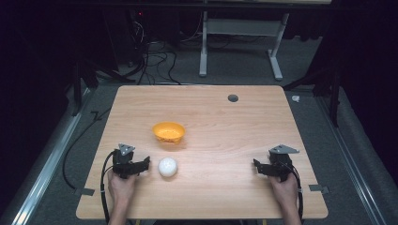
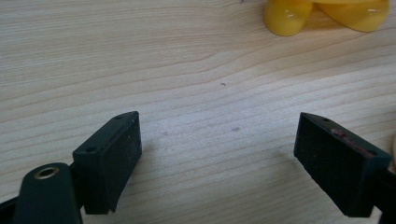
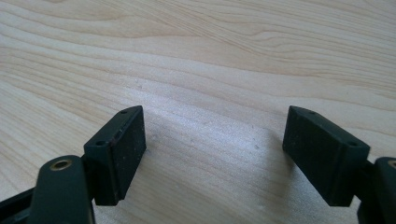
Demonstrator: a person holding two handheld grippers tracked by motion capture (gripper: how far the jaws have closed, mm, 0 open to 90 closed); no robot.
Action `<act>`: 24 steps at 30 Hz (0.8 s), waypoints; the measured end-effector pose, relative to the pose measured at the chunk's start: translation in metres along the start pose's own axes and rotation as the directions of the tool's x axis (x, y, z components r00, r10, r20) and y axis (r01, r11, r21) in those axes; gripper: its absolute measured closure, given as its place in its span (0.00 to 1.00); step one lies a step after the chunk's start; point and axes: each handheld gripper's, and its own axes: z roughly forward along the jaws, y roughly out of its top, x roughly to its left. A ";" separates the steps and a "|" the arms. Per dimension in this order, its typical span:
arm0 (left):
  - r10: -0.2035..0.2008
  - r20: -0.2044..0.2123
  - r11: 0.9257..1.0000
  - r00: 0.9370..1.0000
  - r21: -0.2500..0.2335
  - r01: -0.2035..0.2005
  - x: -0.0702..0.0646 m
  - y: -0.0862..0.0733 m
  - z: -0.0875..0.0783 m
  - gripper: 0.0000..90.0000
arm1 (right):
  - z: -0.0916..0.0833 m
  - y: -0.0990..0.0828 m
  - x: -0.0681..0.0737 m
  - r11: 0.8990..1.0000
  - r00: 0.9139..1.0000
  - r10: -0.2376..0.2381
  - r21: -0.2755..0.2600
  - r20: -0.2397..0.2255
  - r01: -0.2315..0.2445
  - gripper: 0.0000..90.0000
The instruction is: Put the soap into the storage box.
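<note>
Now I am watching a wooden table (image 1: 225, 117) from above. My left gripper (image 1: 146, 163) and right gripper (image 1: 256, 165) are both resting on it with jaws spread wide, holding nothing. A small white ball (image 1: 167, 167) is sitting lower centre, just beside the left gripper. It looks light, smooth, likely slippery; being round, it has no long axis, so I'd squeeze across its middle. An orange plastic bowl (image 1: 169, 132) is sitting above it.

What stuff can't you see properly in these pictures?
- Orange bowl: in the left gripper view the top edge cuts it off, leaving yellow-orange bits.
- White ball: too small in the high view to tell what it is.
- Dark round spot on the table: too small to identify.
- Room behind the table: too dark.
</note>
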 end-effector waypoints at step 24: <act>0.053 0.135 0.995 0.989 -0.088 -0.041 -0.017 0.019 -0.039 0.16 | 0.000 0.000 0.000 1.000 1.000 -0.002 -0.001 0.000 0.002 0.25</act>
